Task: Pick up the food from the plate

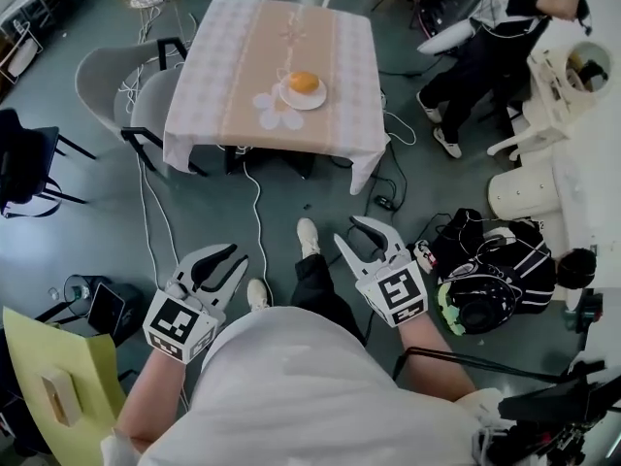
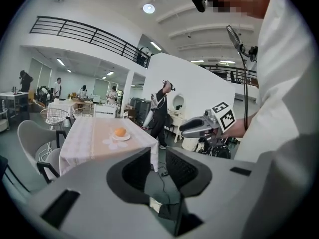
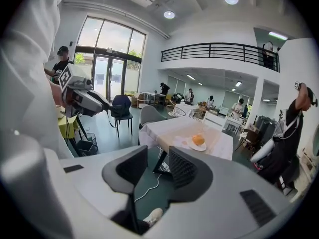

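target: round orange food (image 1: 304,82) on small white plate (image 1: 316,100), far side, on checked-cloth surface (image 1: 218,76), well apart from both grippers | left gripper (image 1: 229,263): jaws spread, empty | right gripper (image 1: 359,241): jaws spread, empty | handling: probably light, soft, may roll; pinch gently across the middle

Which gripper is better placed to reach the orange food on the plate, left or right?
Right, probably, narrowly. The left gripper and right gripper are both open, empty, short of the table. The right one's jaws aim nearer the food on the plate.
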